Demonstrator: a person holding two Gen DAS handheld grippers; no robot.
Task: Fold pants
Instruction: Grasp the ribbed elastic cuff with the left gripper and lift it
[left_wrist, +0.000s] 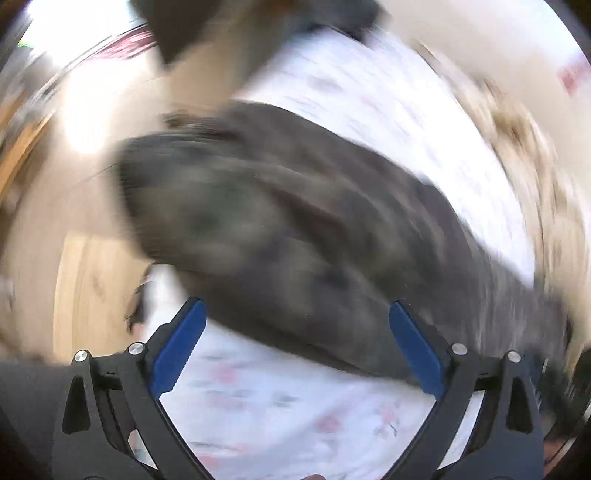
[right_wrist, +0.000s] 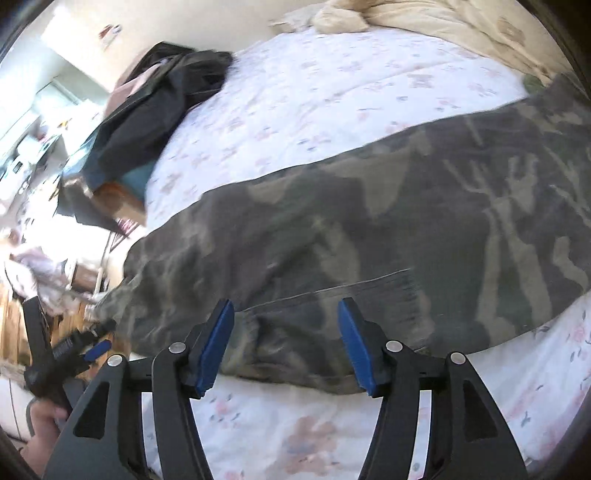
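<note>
- Lay spread across the bed: dark green-and-grey camouflage fabric pants, flat on a white bed sheet with small pink flowers, reaching from the left edge of the bed to the far right in the right wrist view.
- Looked folded over once near the front edge, with a stitched seam line running across the top layer.
- Hovered just above the near edge of the pants: right black two-finger gripper with blue pads; jaws released, standing partly apart, nothing pressed between the pads, cloth only seen behind the gap.
- Appeared strongly blurred in the left wrist view: left black two-finger gripper with blue pads; jaws spread wide and holding nothing, pads clear of the cloth.
- Showed beyond the left pads as a dark grey smeared shape on the flowered sheet: the same pants.
- Seen also at the lower left of the right wrist view, off the edge of the bed: the left gripper, with a hand under it.
- Rested at the far left side of the bed: a heap of dark clothes, black and dark blue, well apart from the pants.
- Lay bunched at the head of the bed: a cream-coloured blanket, near the far end of the pants; touching or not, impossible to tell.
</note>
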